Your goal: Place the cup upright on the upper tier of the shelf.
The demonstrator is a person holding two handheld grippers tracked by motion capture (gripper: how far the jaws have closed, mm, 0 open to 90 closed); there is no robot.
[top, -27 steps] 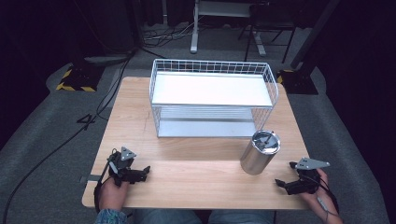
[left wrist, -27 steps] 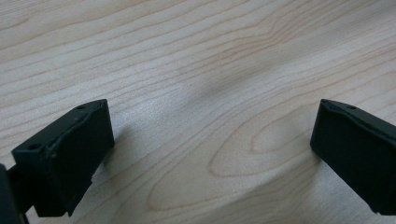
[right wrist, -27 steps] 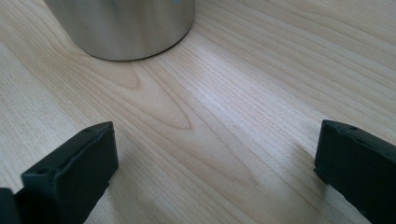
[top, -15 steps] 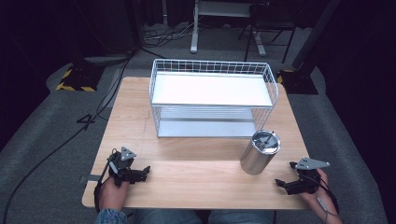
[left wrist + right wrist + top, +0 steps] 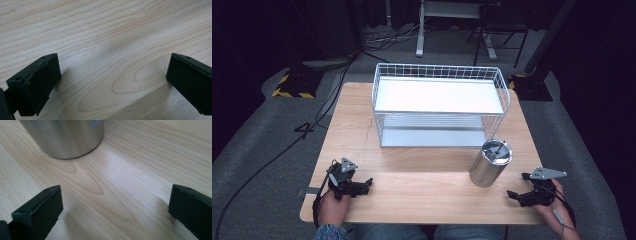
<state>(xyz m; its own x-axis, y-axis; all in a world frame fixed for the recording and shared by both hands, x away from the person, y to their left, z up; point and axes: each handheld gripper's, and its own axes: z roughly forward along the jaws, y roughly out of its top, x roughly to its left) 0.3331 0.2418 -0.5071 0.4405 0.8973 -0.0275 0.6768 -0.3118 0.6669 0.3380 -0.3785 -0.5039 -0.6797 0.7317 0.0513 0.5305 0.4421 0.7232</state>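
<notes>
Steel canister stands upright just in front of the wire rack. Right gripper, jaws spread and empty, rests near its right; bare table between. Left gripper, also spread, lies well apart leftward.

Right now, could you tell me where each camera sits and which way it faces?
High view: above the person's side, facing forward and down on table, rack, can, both hands.
Left gripper view: on left gripper, facing bare wood, jaws apart.
Right gripper view: on right gripper, facing the can; shared with high view.
</notes>
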